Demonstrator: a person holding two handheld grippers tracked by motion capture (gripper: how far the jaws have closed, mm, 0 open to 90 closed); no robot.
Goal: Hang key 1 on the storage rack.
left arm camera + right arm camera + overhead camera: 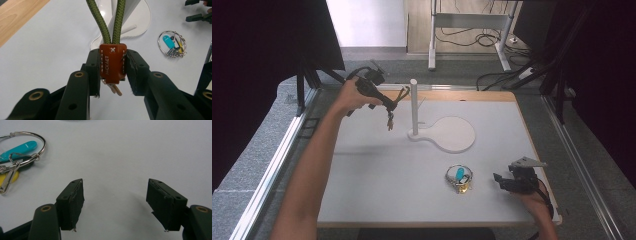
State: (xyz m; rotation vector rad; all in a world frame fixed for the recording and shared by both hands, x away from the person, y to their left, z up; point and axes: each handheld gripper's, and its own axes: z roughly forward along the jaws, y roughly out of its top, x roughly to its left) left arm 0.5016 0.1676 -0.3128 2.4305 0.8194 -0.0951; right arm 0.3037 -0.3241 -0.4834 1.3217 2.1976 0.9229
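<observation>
Brown stitched leather tab [113, 62] on a braided green cord loop [112, 20] sits clamped in the left gripper [112, 72] beside the white post [413, 107], while the right gripper [115, 202] rests with jaws apart near a metal key ring [22, 147].

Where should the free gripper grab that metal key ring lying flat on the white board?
Grip the thin wire hoop of the key ring on its bare side, away from the teal tag. Come from above with the right gripper, one finger inside the loop and one outside, since it lies flat and offers no upright edge.
</observation>
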